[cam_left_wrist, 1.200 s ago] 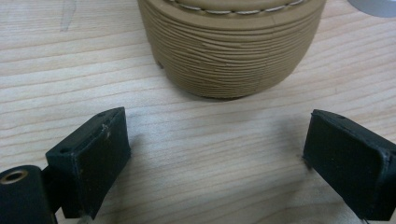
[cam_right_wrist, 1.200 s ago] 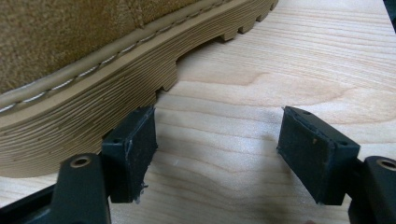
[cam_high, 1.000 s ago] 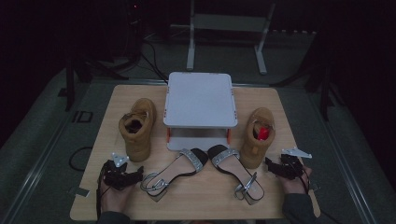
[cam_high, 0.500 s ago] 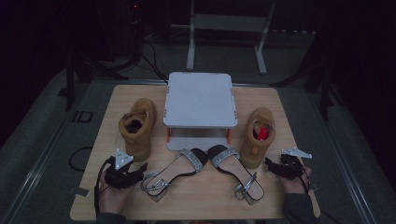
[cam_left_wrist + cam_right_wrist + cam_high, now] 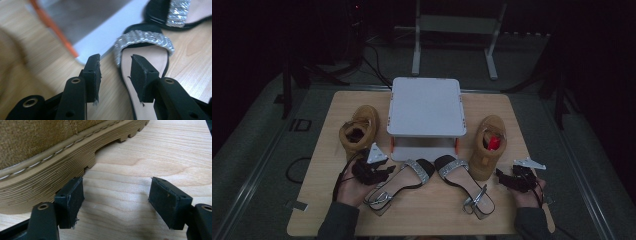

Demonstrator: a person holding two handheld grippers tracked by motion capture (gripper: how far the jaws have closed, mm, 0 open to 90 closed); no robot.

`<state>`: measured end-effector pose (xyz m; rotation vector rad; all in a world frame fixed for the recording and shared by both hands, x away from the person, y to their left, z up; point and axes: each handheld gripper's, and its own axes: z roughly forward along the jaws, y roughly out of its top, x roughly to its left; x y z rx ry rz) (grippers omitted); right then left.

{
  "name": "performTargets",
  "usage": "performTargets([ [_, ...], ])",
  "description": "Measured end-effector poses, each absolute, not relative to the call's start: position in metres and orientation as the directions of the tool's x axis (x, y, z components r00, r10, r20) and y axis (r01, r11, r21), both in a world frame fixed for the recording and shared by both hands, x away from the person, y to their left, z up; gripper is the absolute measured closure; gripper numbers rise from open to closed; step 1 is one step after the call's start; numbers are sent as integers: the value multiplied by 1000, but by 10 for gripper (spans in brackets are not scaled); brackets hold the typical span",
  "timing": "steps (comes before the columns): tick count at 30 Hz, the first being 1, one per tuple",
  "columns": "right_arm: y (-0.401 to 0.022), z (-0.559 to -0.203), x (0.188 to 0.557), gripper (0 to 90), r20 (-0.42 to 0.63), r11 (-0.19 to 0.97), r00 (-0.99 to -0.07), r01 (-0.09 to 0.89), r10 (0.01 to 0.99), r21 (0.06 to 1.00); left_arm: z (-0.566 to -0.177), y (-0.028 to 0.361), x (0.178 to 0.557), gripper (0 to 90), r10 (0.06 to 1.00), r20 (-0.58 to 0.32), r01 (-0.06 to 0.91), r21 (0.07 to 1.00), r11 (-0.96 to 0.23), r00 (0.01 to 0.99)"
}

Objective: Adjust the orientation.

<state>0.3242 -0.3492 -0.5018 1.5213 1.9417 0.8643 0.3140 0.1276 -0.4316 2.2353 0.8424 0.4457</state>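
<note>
Left gripper now over the sandal, narrowing for a pick-up

We see the left sandal [image 5: 399,182] flat on the desk [image 5: 322,200] in front of the white stand [image 5: 426,107]. Our left gripper [image 5: 384,172] has come up from the desk edge; its jaws have just been closing but pinch nothing, hovering above the insole. We judge a grasp is near. Our right gripper [image 5: 502,177] rests spread beside the right boot [image 5: 487,145].

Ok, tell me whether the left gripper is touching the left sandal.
Apart. In the left gripper view the left gripper has been closing its jaws, but they hang above the left sandal with nothing pinched between them, wood and insole showing through the gap.
</note>
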Motion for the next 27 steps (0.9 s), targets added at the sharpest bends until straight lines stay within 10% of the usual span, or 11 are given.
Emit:
performTargets([
  [14, -349, -502, 324, 278, -14, 164, -232, 639, 973, 751, -461, 92, 356, 555, 592, 36, 448, 617, -646, 805],
  [19, -349, -502, 324, 278, -14, 163, -232, 639, 973, 751, -460, 91, 355, 794, 624, 65, 462, 613, -641, 779],
  [27, -349, -502, 324, 278, -14, 164, -232, 639, 973, 751, -454, 100, 357, 813, 753, 66, 550, 643, -534, 655],
])
